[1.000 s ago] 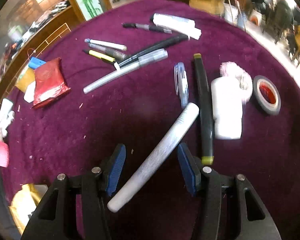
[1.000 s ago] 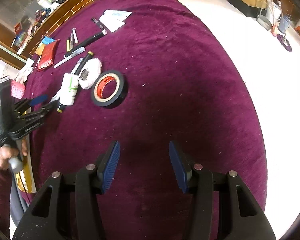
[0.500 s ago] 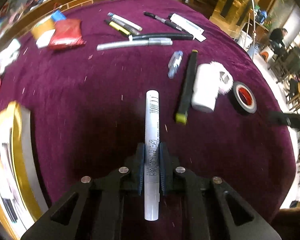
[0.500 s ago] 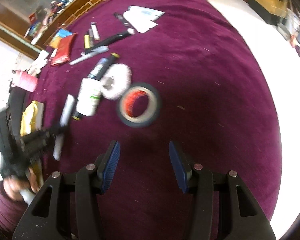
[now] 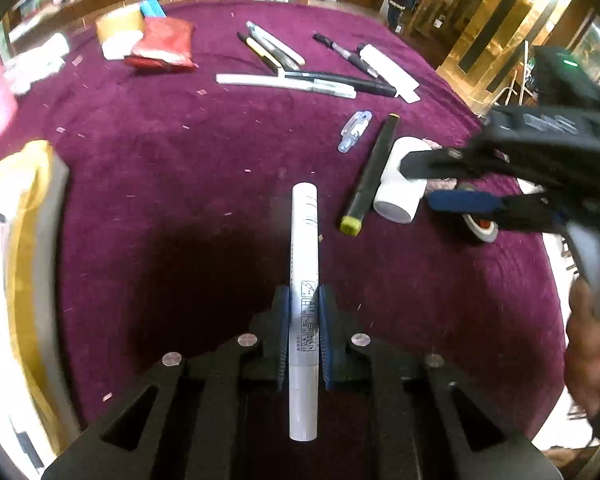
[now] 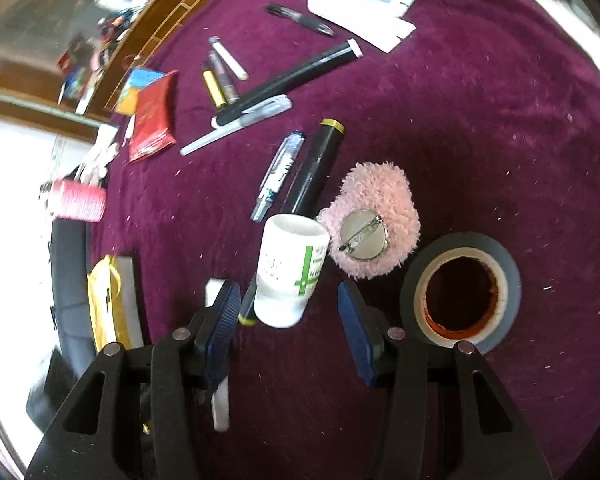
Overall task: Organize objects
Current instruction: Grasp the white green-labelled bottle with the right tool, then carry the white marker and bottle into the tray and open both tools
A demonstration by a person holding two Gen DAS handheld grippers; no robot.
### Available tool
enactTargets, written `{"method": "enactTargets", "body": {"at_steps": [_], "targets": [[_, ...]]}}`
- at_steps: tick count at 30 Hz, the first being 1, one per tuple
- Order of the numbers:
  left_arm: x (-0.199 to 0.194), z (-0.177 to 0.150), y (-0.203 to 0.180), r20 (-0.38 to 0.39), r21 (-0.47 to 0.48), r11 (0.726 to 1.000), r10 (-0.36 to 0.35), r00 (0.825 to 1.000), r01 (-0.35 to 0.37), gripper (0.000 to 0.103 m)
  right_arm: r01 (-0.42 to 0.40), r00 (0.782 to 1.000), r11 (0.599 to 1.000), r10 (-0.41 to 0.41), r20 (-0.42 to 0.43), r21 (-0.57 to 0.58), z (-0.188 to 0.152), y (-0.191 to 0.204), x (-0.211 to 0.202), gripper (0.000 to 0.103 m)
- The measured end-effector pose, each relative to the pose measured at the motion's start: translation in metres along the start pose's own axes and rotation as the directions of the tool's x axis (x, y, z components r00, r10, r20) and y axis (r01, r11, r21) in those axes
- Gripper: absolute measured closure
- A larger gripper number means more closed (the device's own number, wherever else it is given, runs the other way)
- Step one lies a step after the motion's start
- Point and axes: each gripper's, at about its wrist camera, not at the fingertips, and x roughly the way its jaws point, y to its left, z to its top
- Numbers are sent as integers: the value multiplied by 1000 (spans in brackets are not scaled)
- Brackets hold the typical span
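My left gripper is shut on a white marker and holds it above the purple cloth. My right gripper is open, its fingers on either side of a white bottle with green print that lies on the cloth. In the left wrist view the right gripper reaches in from the right over the same bottle. A black marker with yellow caps lies just left of the bottle.
A pink fluffy badge and a roll of black tape lie right of the bottle. Pens and markers, a red packet and a clear pen lie farther back. A yellow-edged box sits at the left.
My left gripper closed on the white marker and lifted it. My right gripper moved left and forward until its open fingers straddle the white bottle.
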Motion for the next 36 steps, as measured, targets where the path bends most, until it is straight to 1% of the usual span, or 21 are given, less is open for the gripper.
{"method": "enactTargets", "body": {"at_steps": [4, 6, 7, 8, 13, 16, 17, 21, 24, 27, 29, 31, 33, 36], "targets": [[-26, -10, 13, 35, -36, 999, -34, 999, 35, 92, 49, 998, 999, -50, 32, 20, 3, 8, 10, 54], [-38, -14, 20, 54, -61, 997, -53, 997, 56, 92, 85, 994, 996, -86, 62, 18, 4, 15, 14, 55], [-44, -15, 25, 62, -73, 995, -61, 996, 66, 92, 98, 993, 995, -98, 71, 10, 5, 17, 15, 67], [-51, -18, 30, 71, -86, 993, -74, 995, 80, 92, 111, 991, 994, -110, 75, -2, 5, 21, 16, 72], [-79, -27, 58, 112, -137, 984, -96, 989, 111, 92, 73, 995, 997, -73, 72, 6, -1, 19, 10, 72], [-95, -34, 83, 135, -185, 975, -100, 986, 124, 92, 28, 997, 999, -29, 70, 16, -10, 22, 1, 72], [-101, -37, 93, 142, -202, 971, -98, 985, 126, 92, -1, 998, 1000, 0, 67, 15, -14, 25, -3, 72], [-123, -56, 132, 150, -260, 963, -37, 988, 76, 92, -70, 996, 997, 71, 46, -23, -31, 50, -11, 71], [-131, -74, 163, 123, -300, 954, 40, 992, -1, 92, -125, 992, 990, 126, 14, -68, -47, 81, -9, 71], [-131, -92, 198, 69, -365, 929, 96, 993, -65, 92, -169, 986, 977, 166, -35, -133, -66, 121, 2, 71], [-130, -103, 215, 40, -391, 916, 112, 993, -88, 92, -194, 980, 964, 181, -82, -180, -80, 149, 15, 71], [-128, -112, 224, 15, -391, 914, 125, 992, -109, 92, -225, 970, 953, 199, -139, -202, -96, 175, 33, 71], [-121, -117, 228, -11, -379, 917, 133, 991, -127, 92, -226, 966, 946, 188, -175, -233, -108, 194, 46, 71], [-112, -120, 234, -23, -378, 920, 108, 994, -108, 92, -216, 962, 932, 152, -227, -292, -131, 223, 68, 71]]}}
